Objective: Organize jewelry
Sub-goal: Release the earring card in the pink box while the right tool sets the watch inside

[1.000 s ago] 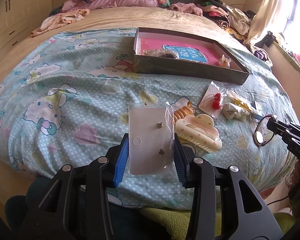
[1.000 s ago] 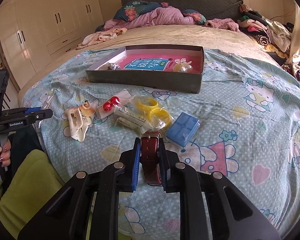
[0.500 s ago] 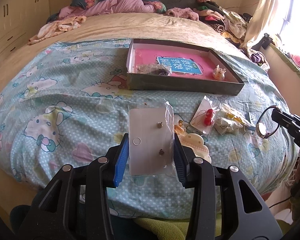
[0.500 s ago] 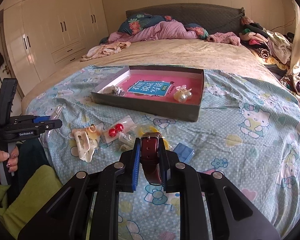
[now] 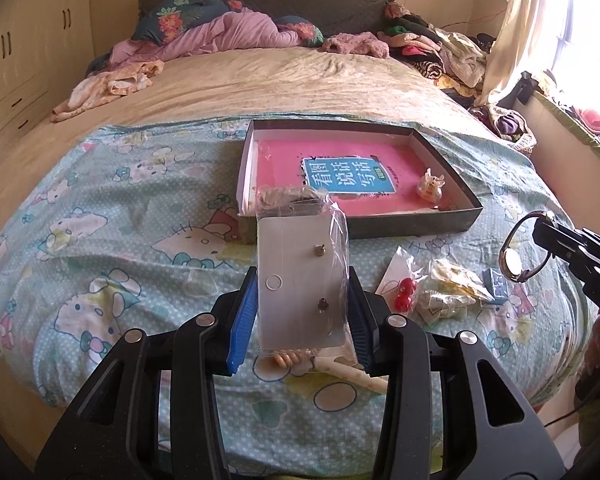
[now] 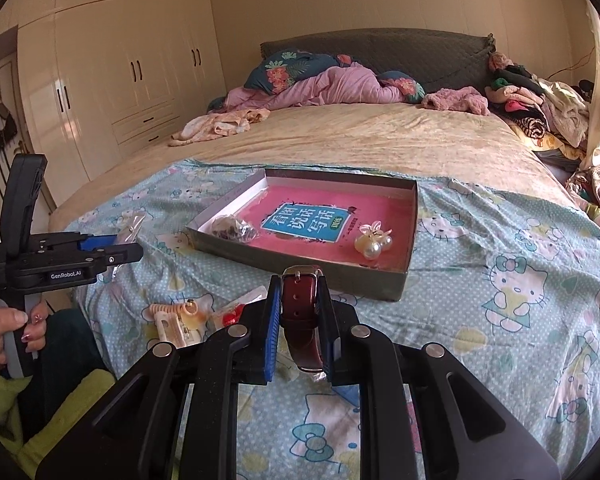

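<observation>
Bed [image 5: 148, 200] with box [image 6: 340, 280]: both grippers have risen toward it, left gripper [image 5: 302, 312] clamping an earring card [image 5: 300, 276], right gripper [image 6: 300, 324] clamping a watch [image 6: 300, 316], probably for dropping in.

Box [image 6: 404, 276] on bedspread [image 6: 500, 280], hair clip [image 6: 172, 320] before it

Both grippers are black, with blue pads inside the jaws and round silver screws on the arms. The left gripper [image 6: 112, 250] has small white writing on its side. The hand [image 6: 8, 326] has painted nails, and the sleeve [image 6: 0, 380] is yellow-green.
</observation>
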`<act>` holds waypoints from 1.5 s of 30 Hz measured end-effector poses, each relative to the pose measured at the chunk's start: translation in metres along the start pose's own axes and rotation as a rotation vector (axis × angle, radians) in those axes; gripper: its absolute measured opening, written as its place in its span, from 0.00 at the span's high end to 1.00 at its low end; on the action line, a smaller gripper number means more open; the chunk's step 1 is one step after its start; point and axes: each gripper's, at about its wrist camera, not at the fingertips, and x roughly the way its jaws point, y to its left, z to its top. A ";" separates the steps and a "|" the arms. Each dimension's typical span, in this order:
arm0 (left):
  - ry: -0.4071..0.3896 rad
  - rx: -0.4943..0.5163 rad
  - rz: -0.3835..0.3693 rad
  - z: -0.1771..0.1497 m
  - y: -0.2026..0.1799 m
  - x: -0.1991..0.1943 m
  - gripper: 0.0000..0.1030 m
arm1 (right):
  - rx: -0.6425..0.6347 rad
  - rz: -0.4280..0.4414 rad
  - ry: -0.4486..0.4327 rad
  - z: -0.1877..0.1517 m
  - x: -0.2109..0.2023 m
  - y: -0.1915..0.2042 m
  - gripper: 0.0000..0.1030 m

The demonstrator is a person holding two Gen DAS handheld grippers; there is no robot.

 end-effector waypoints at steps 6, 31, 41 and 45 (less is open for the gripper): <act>-0.006 0.016 -0.014 0.015 -0.007 0.007 0.68 | 0.002 -0.001 -0.022 0.010 0.004 -0.005 0.84; 0.004 0.061 -0.111 0.074 -0.044 0.062 0.68 | 0.008 -0.090 -0.073 0.053 0.041 -0.044 0.84; 0.059 0.070 -0.132 0.080 -0.057 0.098 0.68 | 0.034 -0.111 -0.060 0.056 0.060 -0.059 0.84; 0.087 0.067 -0.144 0.080 -0.058 0.113 0.68 | 0.041 -0.117 -0.052 0.057 0.068 -0.065 0.84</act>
